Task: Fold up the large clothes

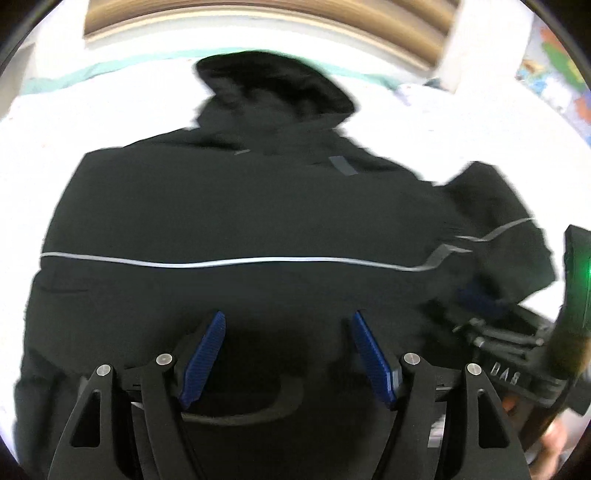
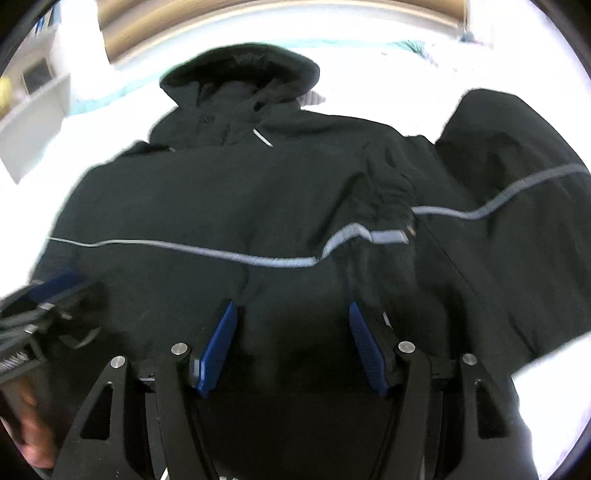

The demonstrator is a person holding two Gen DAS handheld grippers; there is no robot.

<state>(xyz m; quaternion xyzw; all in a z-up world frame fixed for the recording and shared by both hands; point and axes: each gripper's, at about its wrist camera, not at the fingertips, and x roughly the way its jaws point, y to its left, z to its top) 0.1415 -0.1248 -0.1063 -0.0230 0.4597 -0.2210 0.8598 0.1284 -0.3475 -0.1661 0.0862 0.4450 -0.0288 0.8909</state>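
A large black hooded jacket with a thin grey reflective stripe lies spread on a white bed, hood at the far end. It also shows in the right wrist view, with one sleeve lying out to the right. My left gripper is open above the jacket's lower part, nothing between its blue pads. My right gripper is open above the lower hem area, empty. Each gripper shows at the edge of the other's view: the right gripper and the left gripper.
The white bed surface surrounds the jacket, with a teal sheet edge at the far side. A wooden headboard runs behind. A white shelf unit stands far left. Colourful items sit at the far right.
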